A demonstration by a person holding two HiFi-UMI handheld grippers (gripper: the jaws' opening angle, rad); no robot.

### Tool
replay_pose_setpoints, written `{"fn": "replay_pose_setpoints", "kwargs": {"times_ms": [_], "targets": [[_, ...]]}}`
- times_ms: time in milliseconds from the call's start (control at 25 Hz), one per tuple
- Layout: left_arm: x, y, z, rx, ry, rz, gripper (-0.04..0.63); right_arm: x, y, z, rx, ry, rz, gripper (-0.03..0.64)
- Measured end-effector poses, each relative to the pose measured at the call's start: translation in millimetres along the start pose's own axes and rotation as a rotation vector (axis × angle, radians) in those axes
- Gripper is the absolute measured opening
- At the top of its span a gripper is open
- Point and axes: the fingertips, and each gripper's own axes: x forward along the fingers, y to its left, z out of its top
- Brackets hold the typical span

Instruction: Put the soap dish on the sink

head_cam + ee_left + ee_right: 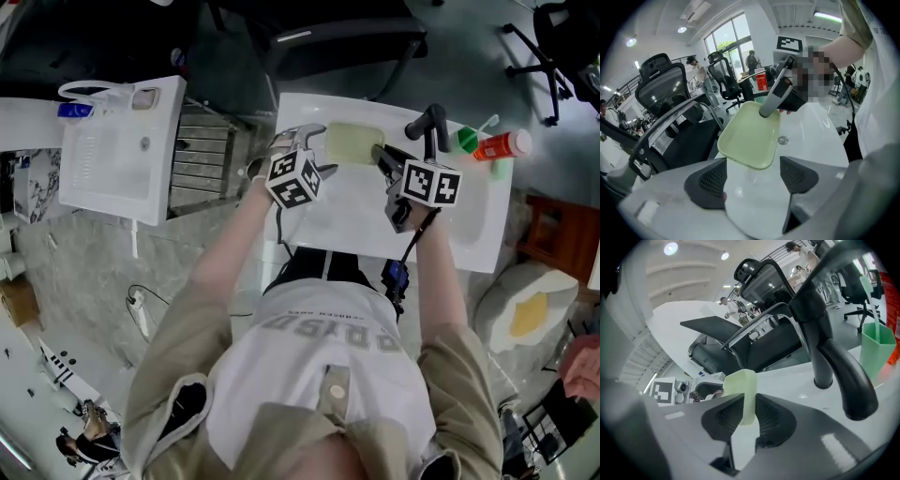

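Right gripper clamps soap dish rim over sink

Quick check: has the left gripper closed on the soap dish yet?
No: the left gripper stands open, its jaws wide apart and not closed on the soap dish, which the right gripper pinches.

Pale green rectangular soap dish tilted over the white sink.

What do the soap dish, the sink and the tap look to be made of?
The soap dish: likely plastic, pale green, smooth with a soft sheen and thin moulded rim. The sink: glossy white, probably ceramic; it mirrors lights. The tap: dull black, likely coated metal, though the look leaves that open.
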Motion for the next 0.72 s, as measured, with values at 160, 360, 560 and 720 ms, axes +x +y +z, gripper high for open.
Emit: {"fn": "replay_pose_setpoints", "kwargs": {"times_ms": [160, 360, 560, 720], "targets": [[13.1, 3.6, -9.0, 0.011, 0.061, -0.034, 0.37, 10.6, -9.2, -0.4, 0.007, 0.017, -0.028, 0.071], [26.2, 8.2, -17.5, 0.007, 0.109, -0.084, 0.37, 22.4, -18.8, -0.9, 0.02, 0.034, -0.057, 0.071], [38.8, 5.8, -29.6, 0.011, 0.157, -0.129, 0.37, 32.7, -28.1, -5.0, 0.009, 0.066, -0.086, 0.071], [48.5, 6.2, -39.2, -0.006, 0.214, -0.146, 0.37, 38.6, -33.8, -6.8, 0.016, 0.088, -0.111, 0.071]]}}
